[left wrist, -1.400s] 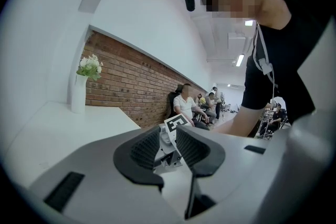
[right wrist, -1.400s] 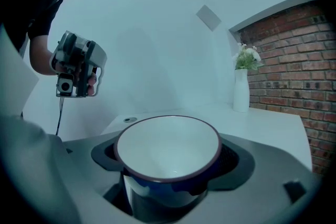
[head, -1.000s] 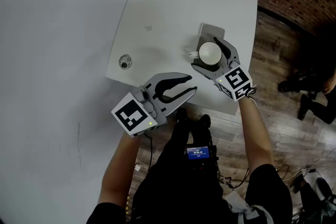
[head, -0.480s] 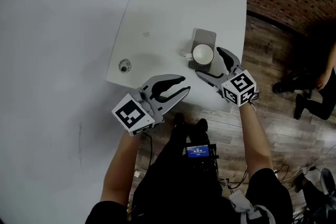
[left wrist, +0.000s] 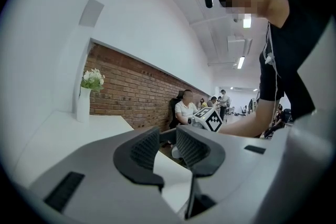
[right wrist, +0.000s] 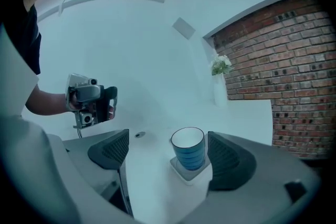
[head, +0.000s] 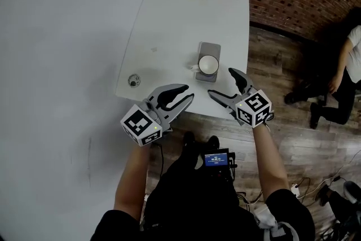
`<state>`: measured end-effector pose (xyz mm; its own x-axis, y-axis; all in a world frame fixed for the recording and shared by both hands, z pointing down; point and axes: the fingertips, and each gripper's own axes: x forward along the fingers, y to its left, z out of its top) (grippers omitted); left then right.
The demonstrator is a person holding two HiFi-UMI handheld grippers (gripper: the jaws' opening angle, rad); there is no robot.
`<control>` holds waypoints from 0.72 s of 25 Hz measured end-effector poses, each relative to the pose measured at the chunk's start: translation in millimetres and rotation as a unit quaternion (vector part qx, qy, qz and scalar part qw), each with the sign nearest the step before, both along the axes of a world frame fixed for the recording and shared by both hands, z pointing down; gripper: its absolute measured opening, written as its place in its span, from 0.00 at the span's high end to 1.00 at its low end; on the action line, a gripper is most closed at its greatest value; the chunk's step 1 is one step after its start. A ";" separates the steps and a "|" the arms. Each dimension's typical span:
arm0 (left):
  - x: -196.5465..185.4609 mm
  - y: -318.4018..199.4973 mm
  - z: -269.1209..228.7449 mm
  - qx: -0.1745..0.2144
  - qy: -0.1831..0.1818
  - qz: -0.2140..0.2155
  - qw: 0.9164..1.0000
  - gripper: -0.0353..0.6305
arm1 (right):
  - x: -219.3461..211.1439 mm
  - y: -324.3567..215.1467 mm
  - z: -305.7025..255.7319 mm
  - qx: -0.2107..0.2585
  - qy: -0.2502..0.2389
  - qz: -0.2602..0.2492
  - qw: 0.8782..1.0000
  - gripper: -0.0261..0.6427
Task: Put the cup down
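The cup (head: 208,65) stands upright on the coaster (head: 210,48), over the end of the coaster nearest us, so we judge the setting-down itself all but done. Our right gripper (head: 220,82) is released. Its jaws are spread wide on our side of the coaster, touching neither it nor the cup, with nothing between the pads. Our left gripper (head: 190,92) sits to the left of the coaster, by the edge of the table (head: 169,25), its jaws only narrowly parted and gripping nothing.

To finish well, we would draw the right gripper straight back from the coaster with the jaws spread, so neither pad clips the cup's wall. The risk is a sideways swing, which could push the cup off the coaster or tip it. We would leave the left gripper out of it.
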<state>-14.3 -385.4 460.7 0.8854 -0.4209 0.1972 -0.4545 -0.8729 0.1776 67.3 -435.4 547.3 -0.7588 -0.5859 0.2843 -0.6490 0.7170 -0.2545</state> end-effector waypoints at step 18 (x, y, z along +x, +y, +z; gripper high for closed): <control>-3.1 17.7 -25.8 0.017 0.017 0.009 1.000 0.79 | 2.4 69.7 -79.5 0.029 0.004 0.033 0.999 0.78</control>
<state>-17.4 -367.7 434.9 0.8989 -0.4108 0.1526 -0.4328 -0.8868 0.1619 69.6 -365.7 467.8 -0.7157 -0.6507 0.2537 -0.6973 0.6859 -0.2081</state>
